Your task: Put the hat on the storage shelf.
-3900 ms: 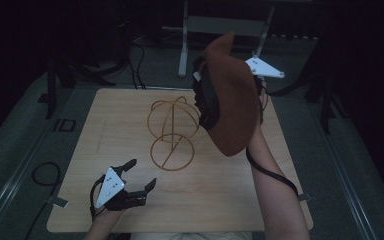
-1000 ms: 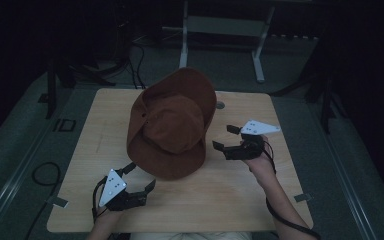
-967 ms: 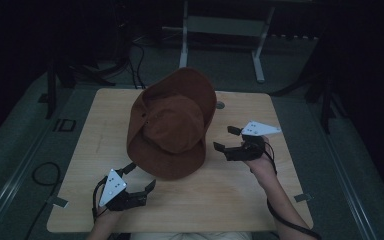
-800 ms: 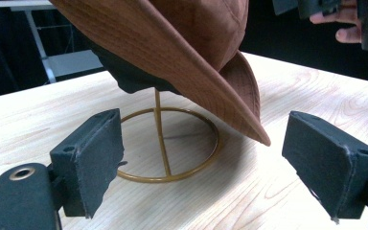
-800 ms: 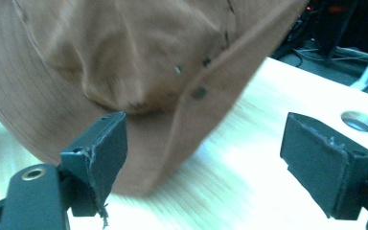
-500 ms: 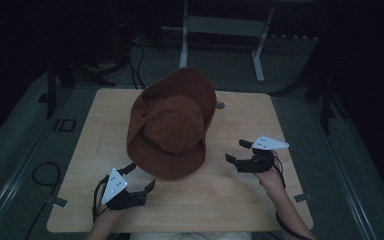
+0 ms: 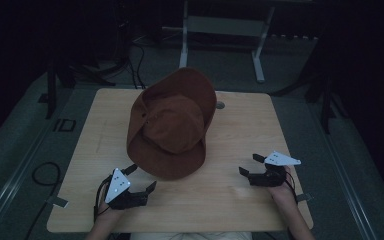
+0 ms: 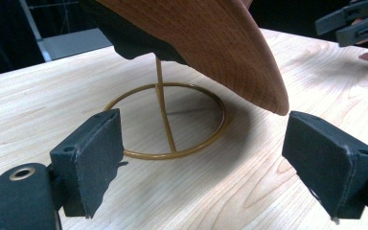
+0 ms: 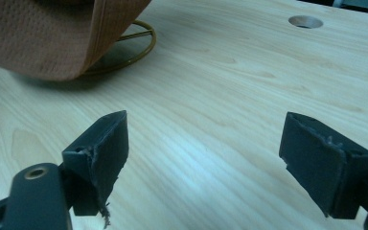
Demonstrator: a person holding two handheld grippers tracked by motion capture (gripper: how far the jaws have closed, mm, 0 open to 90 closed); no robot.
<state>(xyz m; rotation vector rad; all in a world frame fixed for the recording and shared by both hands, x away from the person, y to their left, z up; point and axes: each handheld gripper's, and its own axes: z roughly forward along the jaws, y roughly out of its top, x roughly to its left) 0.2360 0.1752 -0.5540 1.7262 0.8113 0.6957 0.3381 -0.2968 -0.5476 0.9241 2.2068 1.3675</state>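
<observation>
The hat (image 7: 172, 125) sits tilted on its stand (image 8: 165, 122) mid-table. My left gripper (image 7: 139, 178) waits near-left, jaws spread, empty. My right gripper (image 7: 248, 165) near-right, jaws spread too.

The hat (image 7: 172, 125) covered the top of the wire stand (image 8: 167, 120), so how the hat sat on it could not be told. In the left gripper view the hat's crown ran off the top edge, and the right gripper (image 8: 352, 21) was cut by the far right corner. Beyond the table (image 7: 240, 200), the dark room hid most detail.
</observation>
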